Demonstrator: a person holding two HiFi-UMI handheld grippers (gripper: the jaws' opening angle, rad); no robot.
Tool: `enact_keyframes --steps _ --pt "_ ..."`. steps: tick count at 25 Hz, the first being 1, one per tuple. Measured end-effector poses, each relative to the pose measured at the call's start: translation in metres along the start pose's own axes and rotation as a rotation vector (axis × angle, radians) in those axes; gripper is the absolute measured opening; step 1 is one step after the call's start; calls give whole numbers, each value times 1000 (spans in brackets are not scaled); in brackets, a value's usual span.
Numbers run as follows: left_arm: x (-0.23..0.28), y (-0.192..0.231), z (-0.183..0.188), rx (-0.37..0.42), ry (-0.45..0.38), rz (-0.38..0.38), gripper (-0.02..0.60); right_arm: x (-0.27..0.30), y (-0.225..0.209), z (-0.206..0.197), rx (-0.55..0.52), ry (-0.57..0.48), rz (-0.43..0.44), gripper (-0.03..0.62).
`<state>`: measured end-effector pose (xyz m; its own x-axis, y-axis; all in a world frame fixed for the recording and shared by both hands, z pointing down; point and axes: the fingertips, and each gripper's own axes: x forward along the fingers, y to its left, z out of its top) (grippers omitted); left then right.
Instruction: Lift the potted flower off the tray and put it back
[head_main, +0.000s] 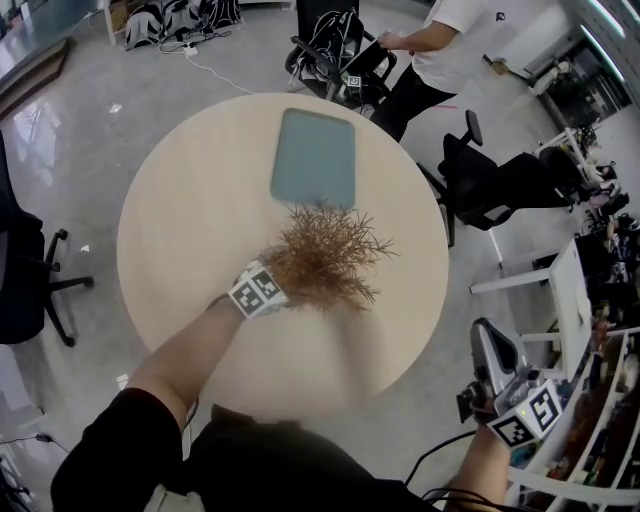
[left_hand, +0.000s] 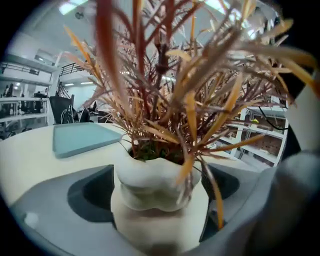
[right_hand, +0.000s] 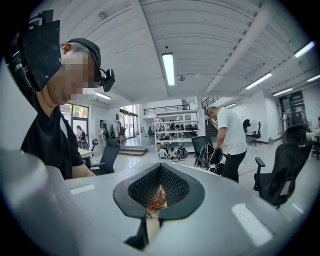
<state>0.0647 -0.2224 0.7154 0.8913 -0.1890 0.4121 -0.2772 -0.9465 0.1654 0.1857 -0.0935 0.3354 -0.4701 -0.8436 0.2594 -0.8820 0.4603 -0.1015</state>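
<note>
The potted flower (head_main: 325, 258) has dry orange-brown foliage and a white pot (left_hand: 155, 185). It stands off the tray, near the middle of the round table (head_main: 180, 200). The flat teal tray (head_main: 313, 155) lies bare just behind it, toward the table's far side, and shows as the tray (left_hand: 80, 139) at the left gripper view's left. My left gripper (head_main: 285, 287) reaches in from the near left, its tips hidden under the foliage. In its own view the left gripper (left_hand: 157, 200) has a jaw pressed against each side of the pot. My right gripper (head_main: 487, 340) is held off the table at lower right, shut and empty.
A person in a white shirt (head_main: 440, 50) stands beyond the table beside a black cart. Office chairs stand at the right (head_main: 500, 180) and at the left (head_main: 25, 270). White shelving runs along the right edge (head_main: 590, 330).
</note>
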Motion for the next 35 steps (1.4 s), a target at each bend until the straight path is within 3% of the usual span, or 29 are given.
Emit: enact_keyframes --steps 22,30,35 --pt "29 1 24 52 -68 -11 522 2 -8 -7 10 16 -16 15" --pt "31 0 9 -17 -6 -85 529 6 -9 -6 11 14 -9 15" --pt "12 14 51 -58 -58 -81 529 15 -9 -3 7 4 11 15"
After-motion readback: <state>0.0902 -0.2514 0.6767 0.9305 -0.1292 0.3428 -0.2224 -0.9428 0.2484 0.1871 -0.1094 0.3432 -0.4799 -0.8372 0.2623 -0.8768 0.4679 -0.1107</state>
